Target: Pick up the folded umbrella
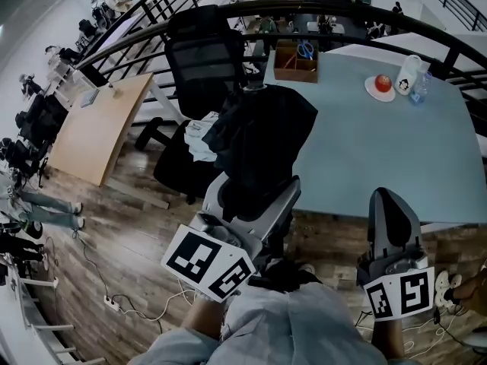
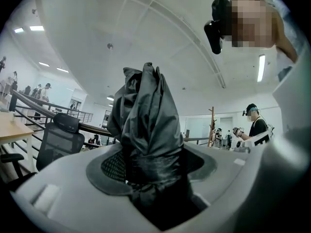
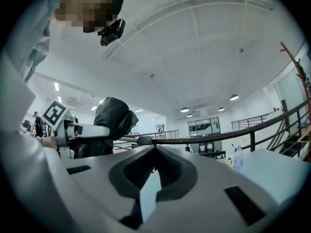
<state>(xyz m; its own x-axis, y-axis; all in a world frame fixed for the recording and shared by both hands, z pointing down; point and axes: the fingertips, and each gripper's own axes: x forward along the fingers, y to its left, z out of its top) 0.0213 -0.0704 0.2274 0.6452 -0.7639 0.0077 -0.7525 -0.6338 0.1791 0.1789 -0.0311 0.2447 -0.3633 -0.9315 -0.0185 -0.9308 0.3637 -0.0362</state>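
The folded umbrella is a bundle of crumpled black fabric, held up in the air over the near left corner of the table. My left gripper is shut on its lower end. In the left gripper view the umbrella rises upright from between the jaws of the left gripper and hides the pads. The right gripper view shows the umbrella at the left, in the left gripper. My right gripper hangs at the table's near edge, to the right of the umbrella; the right gripper has its tips together with nothing held.
The pale blue table carries a wooden box with scissors, a plate with an apple, a white jug and a bottle. A black office chair stands at its left. A dark railing runs behind. Cables lie on the floor.
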